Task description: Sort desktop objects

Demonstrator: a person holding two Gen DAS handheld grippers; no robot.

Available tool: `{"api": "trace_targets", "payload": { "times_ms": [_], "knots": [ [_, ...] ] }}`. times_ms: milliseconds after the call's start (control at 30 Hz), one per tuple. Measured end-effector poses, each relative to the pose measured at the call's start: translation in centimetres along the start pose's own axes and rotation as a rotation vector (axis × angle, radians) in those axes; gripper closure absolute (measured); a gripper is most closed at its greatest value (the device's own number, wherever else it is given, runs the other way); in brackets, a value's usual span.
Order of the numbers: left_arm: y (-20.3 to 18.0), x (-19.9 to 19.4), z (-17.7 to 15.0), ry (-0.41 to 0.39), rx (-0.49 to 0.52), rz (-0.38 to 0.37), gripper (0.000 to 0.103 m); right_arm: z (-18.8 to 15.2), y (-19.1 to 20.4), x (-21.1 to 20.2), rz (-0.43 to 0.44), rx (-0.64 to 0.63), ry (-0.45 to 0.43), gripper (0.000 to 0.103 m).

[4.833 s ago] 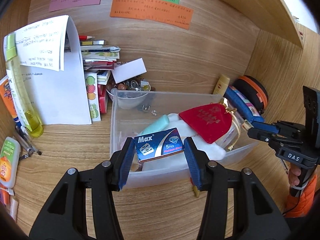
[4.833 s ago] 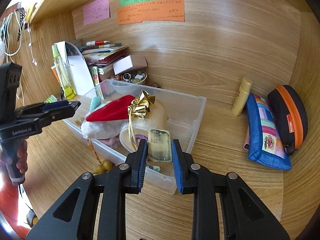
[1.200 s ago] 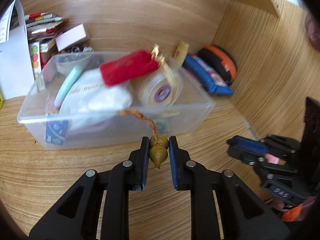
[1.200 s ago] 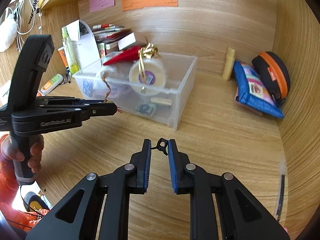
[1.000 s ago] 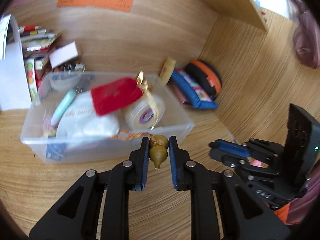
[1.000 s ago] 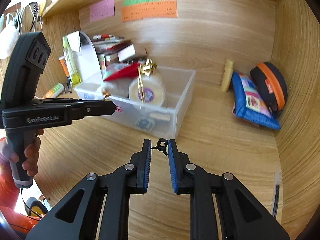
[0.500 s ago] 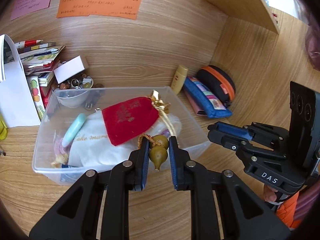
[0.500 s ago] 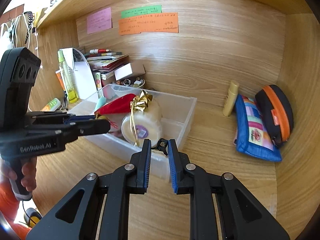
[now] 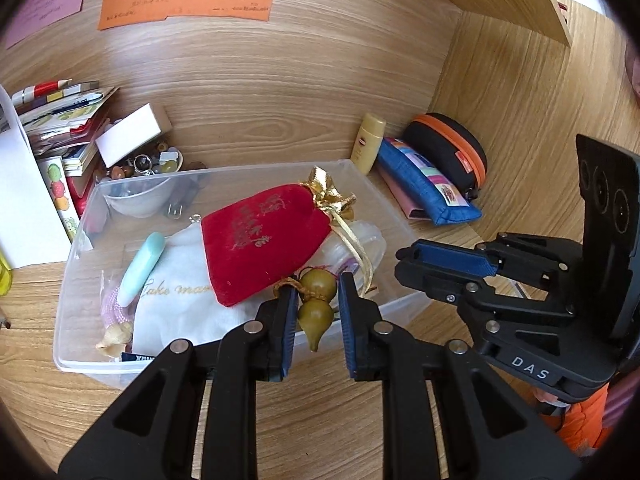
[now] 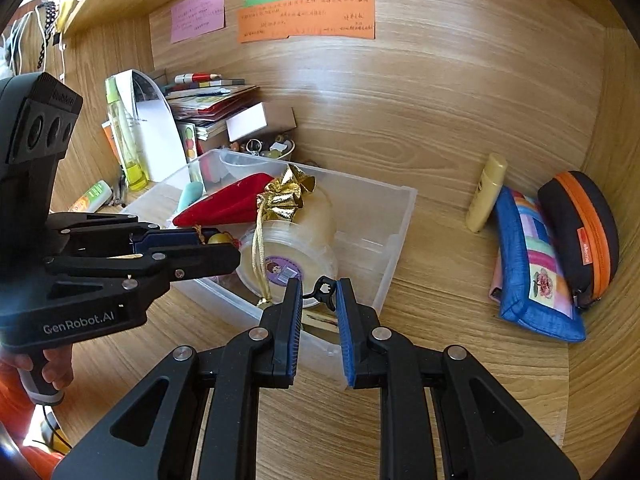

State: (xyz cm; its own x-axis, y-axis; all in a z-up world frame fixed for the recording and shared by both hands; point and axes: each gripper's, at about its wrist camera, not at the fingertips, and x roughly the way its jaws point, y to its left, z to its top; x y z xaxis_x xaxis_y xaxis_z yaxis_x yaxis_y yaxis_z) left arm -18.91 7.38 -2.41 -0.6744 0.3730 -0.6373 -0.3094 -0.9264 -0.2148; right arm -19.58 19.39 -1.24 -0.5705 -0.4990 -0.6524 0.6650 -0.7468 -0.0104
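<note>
At the left end of the bench [image 9: 360, 432], against the back edge, a stack of books and papers [image 10: 208, 100] stands with a yellow-green bottle [image 10: 120, 136] and loose small items beside it; these remain unsorted. Next comes the clear plastic bin [image 9: 72, 280], set mid-bench and already holding a red velvet pouch [image 9: 260, 240] with gold ribbon, a white cloth, a pale green bar and a round transparent container [image 10: 288, 256], so sorting is judged well advanced but not finished. The left hand-held gripper [image 9: 316, 312] is clamped on an olive gourd charm [image 9: 316, 304], whose orange cord runs back toward the pouch; the charm hangs over the bin's near wall, not yet released inside. The right hand-held gripper [image 10: 318, 296] stands just right of it, over the bin's near right corner, its fingers nearly together on a small black clip [image 10: 322, 292]; the clip sits between the pads, though firm contact on both sides is not clearly shown. Remaining work, by judgement: drop both held items, then deal with the things toward the right end, namely a yellow tube [image 10: 486, 192], a blue patchwork pouch [image 10: 528, 268] and a black case with orange zip [image 10: 580, 232], which lie against the side wall. Open bench lies along the front edge and between bin and pouch; the two tools sit close together, so clearance between them is tight.
</note>
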Motion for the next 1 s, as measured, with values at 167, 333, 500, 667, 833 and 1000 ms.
{"api": "trace_targets", "payload": {
  "times_ms": [167,333,500,667,833,1000],
  "knots": [
    [-0.4,-0.5,-0.2,0.01,-0.006,-0.008,0.053,0.1,0.1,0.3,-0.003,-0.005,0.014,0.087],
    [-1.2,-1.4,-0.5,0.003,0.015,0.017,0.039,0.0,0.1,0.2,-0.019,-0.001,0.009,0.072],
    [-1.4,-2.3,-0.9,0.0,0.015,0.02,0.036,0.1,0.2,-0.8,-0.035,0.006,-0.019,0.066],
    [-1.7,-3.8,-1.3,-0.02,0.011,0.029,0.027,0.0,0.3,-2.0,-0.077,0.001,-0.045,0.05],
    [-2.0,-5.1,-2.1,-0.035,0.022,0.09,0.011,-0.2,0.6,-3.3,-0.102,0.001,-0.06,0.036],
    [-1.3,-6.9,-2.8,-0.044,-0.008,0.151,0.008,-0.4,1.1,-4.8,-0.147,0.009,-0.095,0.024]
  ]
}}
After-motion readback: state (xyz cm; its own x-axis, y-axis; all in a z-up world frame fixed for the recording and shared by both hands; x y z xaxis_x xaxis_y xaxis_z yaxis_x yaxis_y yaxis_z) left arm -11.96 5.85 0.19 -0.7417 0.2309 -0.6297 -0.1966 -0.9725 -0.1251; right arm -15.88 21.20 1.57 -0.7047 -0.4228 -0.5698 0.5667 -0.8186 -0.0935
